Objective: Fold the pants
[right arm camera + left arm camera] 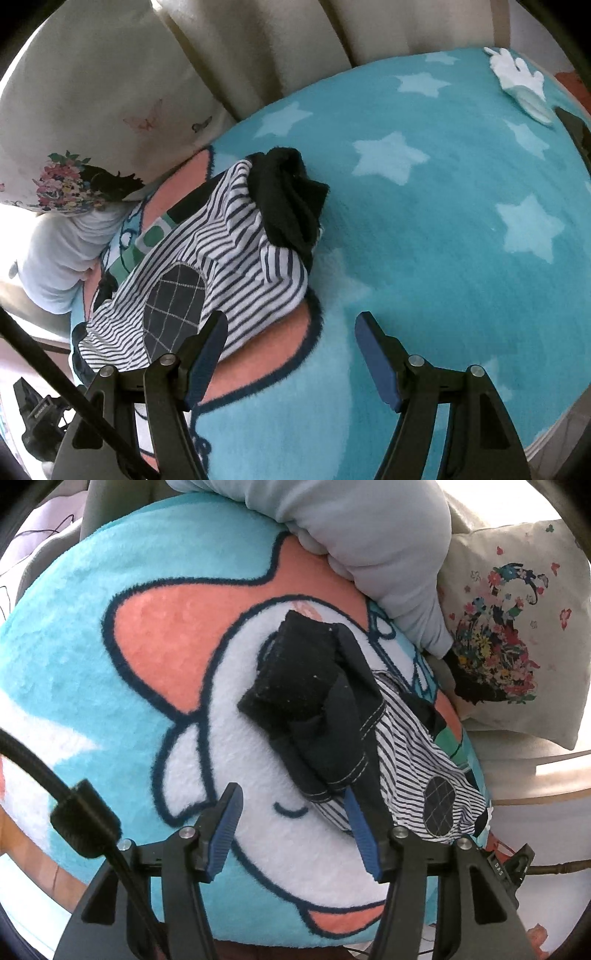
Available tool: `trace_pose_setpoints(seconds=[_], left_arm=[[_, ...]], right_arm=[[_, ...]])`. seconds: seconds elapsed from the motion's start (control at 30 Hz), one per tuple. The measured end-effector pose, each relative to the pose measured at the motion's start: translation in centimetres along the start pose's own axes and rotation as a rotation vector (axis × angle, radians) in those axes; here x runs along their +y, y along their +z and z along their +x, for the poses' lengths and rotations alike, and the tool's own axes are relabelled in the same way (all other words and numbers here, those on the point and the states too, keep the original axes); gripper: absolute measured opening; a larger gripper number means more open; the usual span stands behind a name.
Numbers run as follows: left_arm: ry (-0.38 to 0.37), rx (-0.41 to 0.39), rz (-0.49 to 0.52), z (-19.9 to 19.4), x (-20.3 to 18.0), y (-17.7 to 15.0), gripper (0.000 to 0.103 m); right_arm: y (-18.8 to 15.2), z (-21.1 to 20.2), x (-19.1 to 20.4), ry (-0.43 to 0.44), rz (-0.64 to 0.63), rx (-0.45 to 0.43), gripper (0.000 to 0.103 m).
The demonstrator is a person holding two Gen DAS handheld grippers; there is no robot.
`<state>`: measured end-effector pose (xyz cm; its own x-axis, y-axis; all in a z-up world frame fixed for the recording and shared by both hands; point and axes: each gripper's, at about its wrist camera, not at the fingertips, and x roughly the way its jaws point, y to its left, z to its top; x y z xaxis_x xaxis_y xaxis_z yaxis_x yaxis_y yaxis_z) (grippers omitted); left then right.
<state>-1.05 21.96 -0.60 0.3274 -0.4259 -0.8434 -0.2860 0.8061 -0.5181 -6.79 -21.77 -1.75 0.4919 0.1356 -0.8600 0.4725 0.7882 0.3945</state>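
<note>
The small pants (pixel 417 760) are navy-and-white striped with a dark checked knee patch and a dark navy waistband part (pixel 314 686). They lie bunched on a turquoise cartoon blanket (pixel 74 672). My left gripper (pixel 291 805) is open, its right finger at the edge of the dark fabric, holding nothing. In the right wrist view the pants (pixel 236 258) lie left of centre on the blanket (pixel 443 240). My right gripper (pixel 291 332) is open and empty, its left finger at the pants' near edge.
A floral cushion (pixel 517 627) and a pale grey rolled cloth (pixel 369 535) lie behind the pants. The cushion (pixel 74 129) and sofa back (pixel 295 37) show in the right wrist view. A white glove (pixel 521 85) lies far right on the blanket.
</note>
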Motion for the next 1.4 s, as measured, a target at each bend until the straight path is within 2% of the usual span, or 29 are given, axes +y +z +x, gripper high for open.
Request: trace_pose_setpoints(seconds=[0.07,0.23,0.33,0.43,0.5,0.53,0.57,0.6,0.63,0.83,0.93,1.0,1.07,1.17,1.27,1.37,1.4], left_arm=[[-0.005,0.003,-0.008,0.3,0.0,0.2,0.061],[-0.12,0.034,-0.052,2.0,-0.2,1.1,0.066],[-0.148,0.017,-0.037,2.7,-1.4,1.7,0.074],[-0.125,0.019,-0.032,3.5,-2.4,2.4,0.074],[-0.067,0.019,-0.022,4.2,-3.2,2.9,0.064],[-0.041,0.017,-0.011,4.3,-3.6,3.0,0.033],[-0.03,0.039,-0.005,4.7,-3.9,3.1,0.015],[-0.036,0.055,-0.009,4.9,-4.0,3.1,0.016],[-0.032,0.043,-0.006,4.7,-4.0,3.1,0.015],[-0.071,0.017,0.018,1.9,-4.5,2.0,0.014],[-0.075,0.004,0.046,0.0,-4.7,0.8,0.014],[-0.047,-0.021,0.081,-1.0,-4.8,0.0,0.015],[-0.005,-0.032,0.112,-1.2,-4.4,-0.9,0.018],[0.054,0.024,0.092,0.5,-2.2,-1.9,0.022],[0.027,0.067,0.032,0.9,-0.2,-2.3,0.027],[-0.003,0.044,0.04,-0.9,0.4,-2.4,0.029],[-0.007,0.028,0.048,-1.8,0.5,-2.3,0.029]], right_arm=[[0.5,0.6,0.0,0.006,-0.002,0.008,0.075],[1.5,1.6,0.6,0.015,-0.051,0.001,0.079],[2.3,2.3,1.4,0.012,-0.091,-0.016,0.08],[3.3,3.3,2.6,0.027,-0.123,-0.039,0.082],[3.6,3.7,3.2,0.03,-0.14,-0.055,0.079],[3.8,4.0,3.6,0.026,-0.151,-0.06,0.058],[3.9,4.1,3.8,0.029,-0.154,-0.054,0.04],[4.0,4.3,3.8,0.059,-0.147,-0.032,0.017],[4.1,4.6,3.7,0.111,-0.123,0.005,0.017],[3.6,1.3,2.7,0.228,-0.057,-0.013,0.015],[2.8,-0.8,2.8,0.248,-0.064,-0.029,0.015],[2.0,-2.0,2.7,0.258,-0.068,-0.03,0.015],[1.0,-2.7,2.5,0.246,-0.076,-0.029,0.015],[-0.9,-1.9,0.9,0.197,-0.069,0.006,0.019],[-2.5,-0.7,-1.0,0.088,-0.044,0.029,0.023],[-2.9,-1.2,-2.2,0.067,0.0,0.009,0.04],[-2.8,-1.6,-2.5,0.053,0.015,-0.007,0.049]])
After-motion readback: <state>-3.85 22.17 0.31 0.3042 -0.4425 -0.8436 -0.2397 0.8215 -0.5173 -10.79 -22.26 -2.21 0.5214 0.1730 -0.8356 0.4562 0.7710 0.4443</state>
